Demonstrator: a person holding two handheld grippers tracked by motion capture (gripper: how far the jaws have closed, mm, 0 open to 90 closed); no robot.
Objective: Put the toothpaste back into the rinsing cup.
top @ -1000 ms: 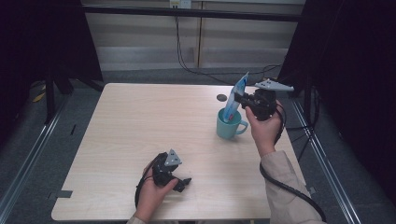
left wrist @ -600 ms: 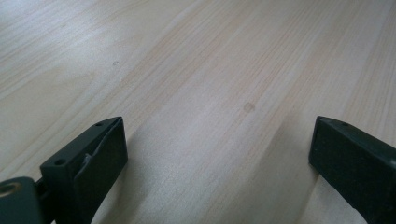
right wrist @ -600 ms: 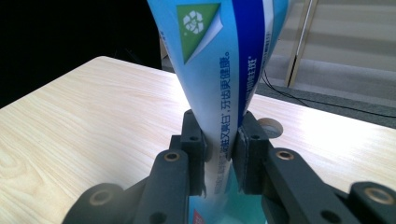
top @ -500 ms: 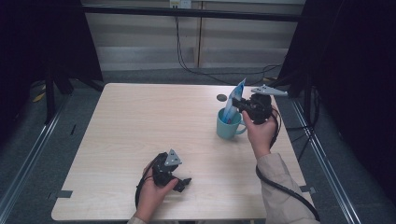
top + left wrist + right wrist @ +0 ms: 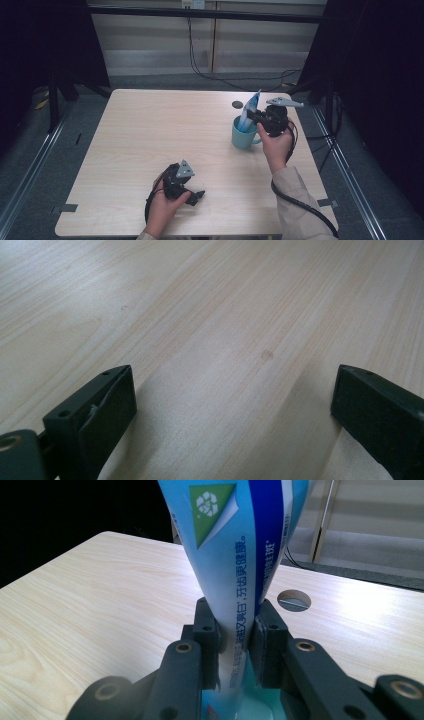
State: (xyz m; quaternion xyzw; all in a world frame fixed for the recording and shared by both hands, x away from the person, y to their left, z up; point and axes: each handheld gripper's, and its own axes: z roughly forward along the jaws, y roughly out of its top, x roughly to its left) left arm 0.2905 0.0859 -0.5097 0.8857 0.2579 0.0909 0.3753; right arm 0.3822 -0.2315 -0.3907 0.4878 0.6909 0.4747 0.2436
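Bearing Chinese print, clamped toothpaste tube (image 5: pixel 235 555)

A pale wooden table (image 5: pixel 150 140) with a round cable hole (image 5: pixel 237 105); dark cables (image 5: pixel 200 70) apparently trail behind.

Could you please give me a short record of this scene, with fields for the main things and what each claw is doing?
surface: pale wooden table
cup: teal mug, upright near the table's right side
held thing: blue and white toothpaste tube, lower end in the mug
right claw: shut on the tube, above the mug
left claw: open, nothing between its jaws, low over bare table
table detail: round hole beyond the mug
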